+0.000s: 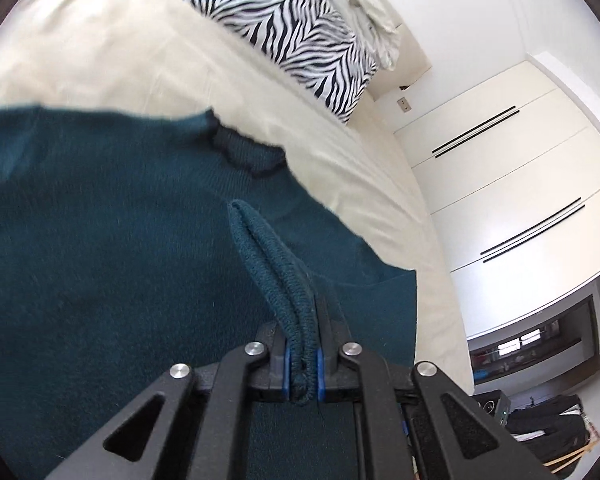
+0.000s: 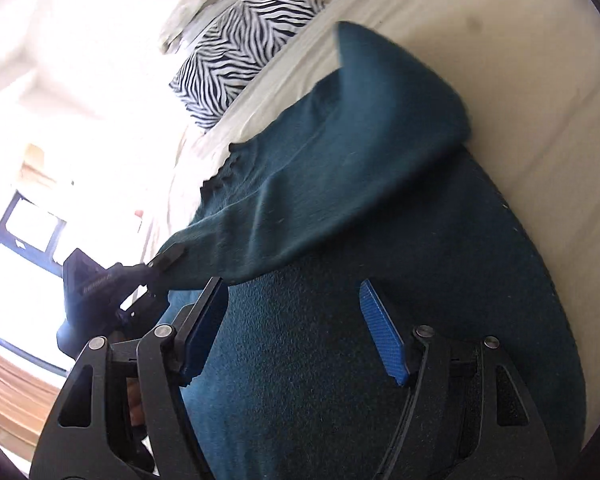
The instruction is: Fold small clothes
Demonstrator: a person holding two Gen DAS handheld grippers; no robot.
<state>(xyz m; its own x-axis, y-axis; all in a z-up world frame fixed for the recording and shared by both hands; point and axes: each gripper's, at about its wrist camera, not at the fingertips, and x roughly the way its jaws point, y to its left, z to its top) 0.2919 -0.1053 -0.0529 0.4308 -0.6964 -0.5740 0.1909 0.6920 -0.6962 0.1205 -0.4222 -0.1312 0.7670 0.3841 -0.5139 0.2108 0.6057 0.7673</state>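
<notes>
A dark teal knitted sweater [image 1: 100,240] lies on a cream bed sheet [image 1: 100,40]. My left gripper [image 1: 303,320] is shut on the sweater's ribbed cuff [image 1: 276,272], which stands up between the blue pads. In the right wrist view the left gripper [image 2: 168,260] holds the sleeve [image 2: 340,160] lifted across the sweater body [image 2: 320,360]. My right gripper [image 2: 290,300] is open and empty, hovering just above the sweater body, its blue pads [image 2: 382,336] wide apart.
A zebra-print pillow [image 1: 284,28] and a white pillow [image 1: 364,4] lie at the head of the bed. White wardrobe doors [image 1: 520,184] stand beside the bed. A bright window [image 2: 24,240] and a wooden floor [image 2: 12,392] show at the left.
</notes>
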